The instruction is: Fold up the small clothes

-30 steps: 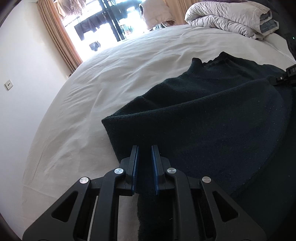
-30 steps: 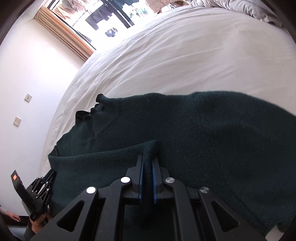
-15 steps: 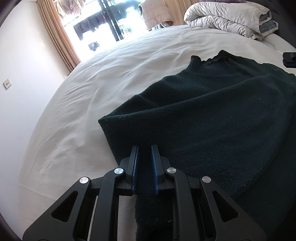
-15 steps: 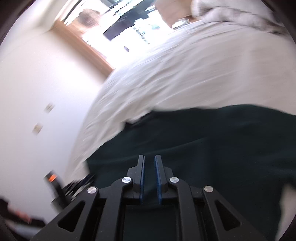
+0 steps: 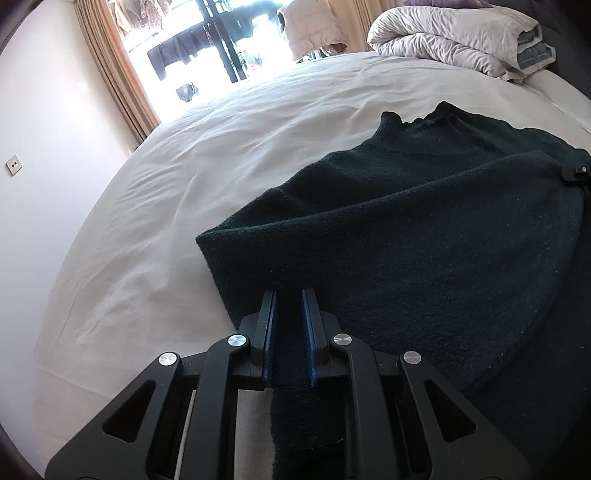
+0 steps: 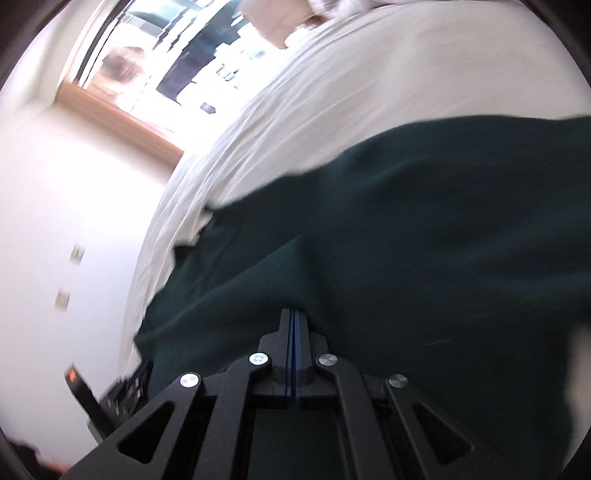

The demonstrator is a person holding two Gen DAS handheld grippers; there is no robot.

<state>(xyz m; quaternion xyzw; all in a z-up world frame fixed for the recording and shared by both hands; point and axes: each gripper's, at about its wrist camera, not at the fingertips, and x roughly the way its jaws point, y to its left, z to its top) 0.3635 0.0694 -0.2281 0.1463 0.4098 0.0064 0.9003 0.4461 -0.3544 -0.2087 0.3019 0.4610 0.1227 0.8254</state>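
A dark green knit sweater (image 5: pixel 424 236) lies on the white bed (image 5: pixel 221 177), collar toward the far side, with its near part folded over itself. My left gripper (image 5: pixel 289 295) is shut on the sweater's near left edge; a strip of the knit runs between its blue pads. In the right wrist view, blurred by motion, the sweater (image 6: pixel 424 229) fills the middle. My right gripper (image 6: pixel 294 314) has its fingers pressed together at a raised ridge of the knit; I cannot tell if cloth is pinched between them. The right gripper's tip (image 5: pixel 576 173) shows at the left view's right edge.
A rolled white duvet (image 5: pixel 458 33) lies at the far right of the bed. A bright window with tan curtains (image 5: pixel 118 74) is beyond the bed's far side. A white wall with sockets (image 5: pixel 13 164) runs along the left. The left gripper's body (image 6: pixel 122 391) shows low left in the right view.
My right gripper has closed fully and swung fast, so its view is blurred and tilted. The left gripper holds still on the sweater edge. The right gripper tip came back into the left view.
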